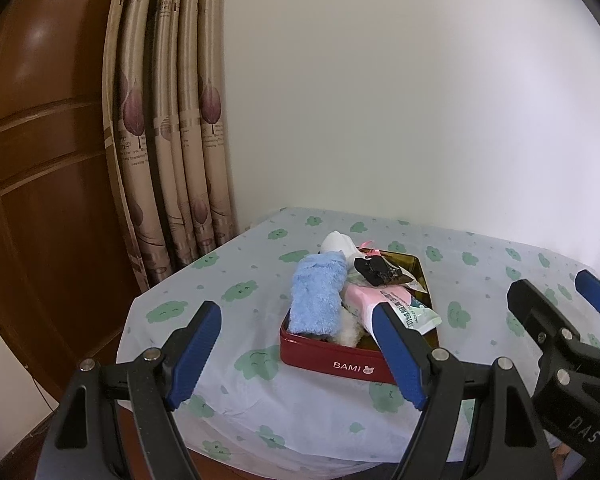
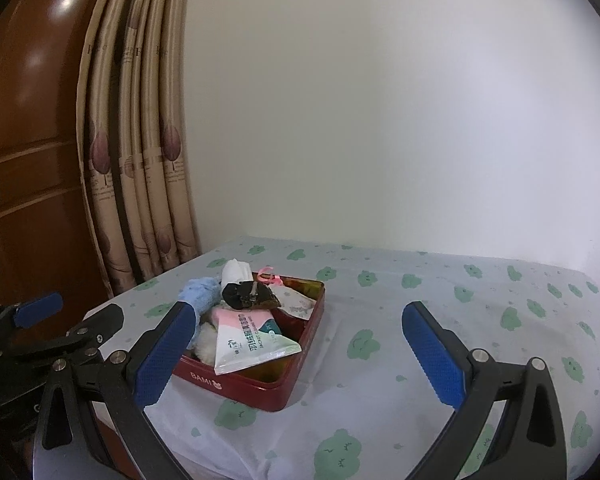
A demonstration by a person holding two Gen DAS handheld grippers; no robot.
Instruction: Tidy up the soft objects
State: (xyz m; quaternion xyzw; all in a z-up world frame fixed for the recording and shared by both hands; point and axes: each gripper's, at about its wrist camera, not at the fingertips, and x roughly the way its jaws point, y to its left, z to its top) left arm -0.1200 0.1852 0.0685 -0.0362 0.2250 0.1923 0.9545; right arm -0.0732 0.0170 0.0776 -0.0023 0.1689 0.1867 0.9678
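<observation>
A red BAMI tin (image 1: 332,362) (image 2: 236,384) sits on the clouded cloth. It holds a folded blue towel (image 1: 318,294) (image 2: 200,294), a pink wipes pack (image 1: 384,300) (image 2: 246,334), a black hair clip (image 1: 374,270) (image 2: 246,294), a white roll (image 1: 338,242) (image 2: 234,270) and a white fluffy piece (image 1: 348,332). My left gripper (image 1: 296,354) is open and empty, held just in front of the tin. My right gripper (image 2: 300,354) is open and empty, to the tin's front right; it also shows in the left wrist view (image 1: 560,300).
The table with the white cloth with green clouds (image 1: 240,292) (image 2: 460,320) stands against a white wall (image 1: 380,100). A beige curtain (image 1: 172,140) and a brown wooden door (image 1: 40,160) are at the left. The table's front edge is just below the grippers.
</observation>
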